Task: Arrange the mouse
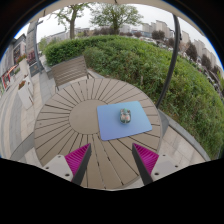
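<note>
Gripper view: I see my gripper (112, 158) released, fingers spread wide.
Mouse (125, 116): just ahead, on blue mat (122, 122).
Table (70, 115): round, slatted.

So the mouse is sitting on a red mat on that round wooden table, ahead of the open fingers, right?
Not quite: the mat is blue, not red, as the gripper view shows. The mouse does sit on it on the round wooden table, ahead of the open gripper.

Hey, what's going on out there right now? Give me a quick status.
Gripper open, empty, above the round wooden table. Mouse sits on blue mouse pad, just ahead of the fingers. Nothing in the way.
</note>
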A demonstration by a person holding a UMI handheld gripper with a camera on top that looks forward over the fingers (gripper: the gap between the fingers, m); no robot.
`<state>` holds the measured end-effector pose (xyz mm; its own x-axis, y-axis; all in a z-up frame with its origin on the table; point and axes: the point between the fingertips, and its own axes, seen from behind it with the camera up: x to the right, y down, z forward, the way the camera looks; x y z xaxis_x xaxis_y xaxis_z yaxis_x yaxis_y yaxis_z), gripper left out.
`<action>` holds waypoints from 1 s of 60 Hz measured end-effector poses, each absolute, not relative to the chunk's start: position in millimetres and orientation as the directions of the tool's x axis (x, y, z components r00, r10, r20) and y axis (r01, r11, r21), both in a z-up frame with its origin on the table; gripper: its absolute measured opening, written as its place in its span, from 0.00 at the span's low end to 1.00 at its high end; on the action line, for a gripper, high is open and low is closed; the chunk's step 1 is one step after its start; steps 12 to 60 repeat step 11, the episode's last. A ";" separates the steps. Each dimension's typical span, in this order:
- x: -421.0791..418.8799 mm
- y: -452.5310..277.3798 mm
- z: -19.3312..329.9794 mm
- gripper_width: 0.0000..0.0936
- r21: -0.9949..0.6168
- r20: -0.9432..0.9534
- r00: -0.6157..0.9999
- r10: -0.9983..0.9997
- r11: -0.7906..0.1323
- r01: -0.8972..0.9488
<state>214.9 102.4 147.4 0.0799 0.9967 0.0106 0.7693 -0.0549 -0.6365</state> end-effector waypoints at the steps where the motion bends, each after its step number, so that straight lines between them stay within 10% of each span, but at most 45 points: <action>1: 215.1 103.1 147.5 0.90 -0.638 0.017 0.079 0.997 -0.051 0.769; 60: 219.9 100.3 146.1 0.90 -0.640 0.008 0.095 0.995 -0.068 0.765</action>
